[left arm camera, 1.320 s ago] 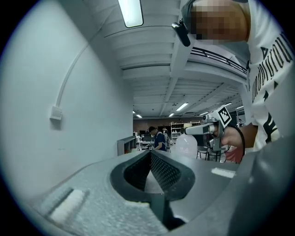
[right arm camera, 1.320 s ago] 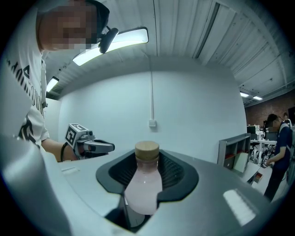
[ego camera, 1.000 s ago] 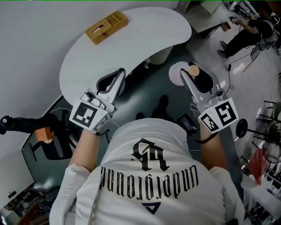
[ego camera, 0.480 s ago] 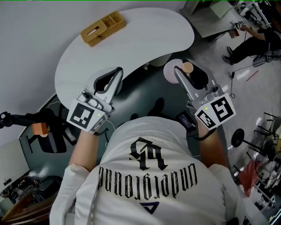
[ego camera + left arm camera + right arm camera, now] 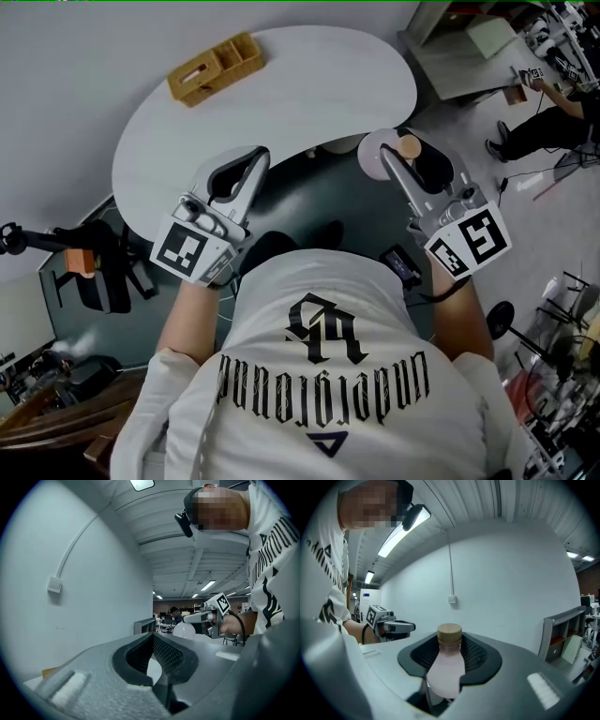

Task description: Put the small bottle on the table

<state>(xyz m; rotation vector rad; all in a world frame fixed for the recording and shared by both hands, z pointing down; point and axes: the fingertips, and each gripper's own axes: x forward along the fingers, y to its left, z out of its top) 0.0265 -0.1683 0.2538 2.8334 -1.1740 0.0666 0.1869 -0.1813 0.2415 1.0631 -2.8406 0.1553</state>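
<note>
The small bottle [image 5: 377, 150] has a pale pink body and a cork cap [image 5: 409, 147]. My right gripper [image 5: 403, 155] is shut on it, and the bottle lies sideways in the dark pad hollow. In the right gripper view the bottle [image 5: 447, 663] sits between the pads with its cap pointing away. It hangs in the air just off the near right edge of the white curved table [image 5: 281, 84], not over the tabletop. My left gripper [image 5: 253, 157] is shut and empty, its tips over the table's near edge. The left gripper view shows its own jaws [image 5: 152, 639] closed and the bottle [image 5: 183, 630] beyond.
A wooden compartment box [image 5: 216, 67] lies at the table's far left. A black stand with an orange part [image 5: 89, 267] stands on the dark floor at left. A grey desk [image 5: 469, 47] and a seated person [image 5: 544, 131] are at the upper right.
Both grippers keep nearly the same pose and the bottle stays clamped. The table and room have shifted a little in the head view as the person moves.
</note>
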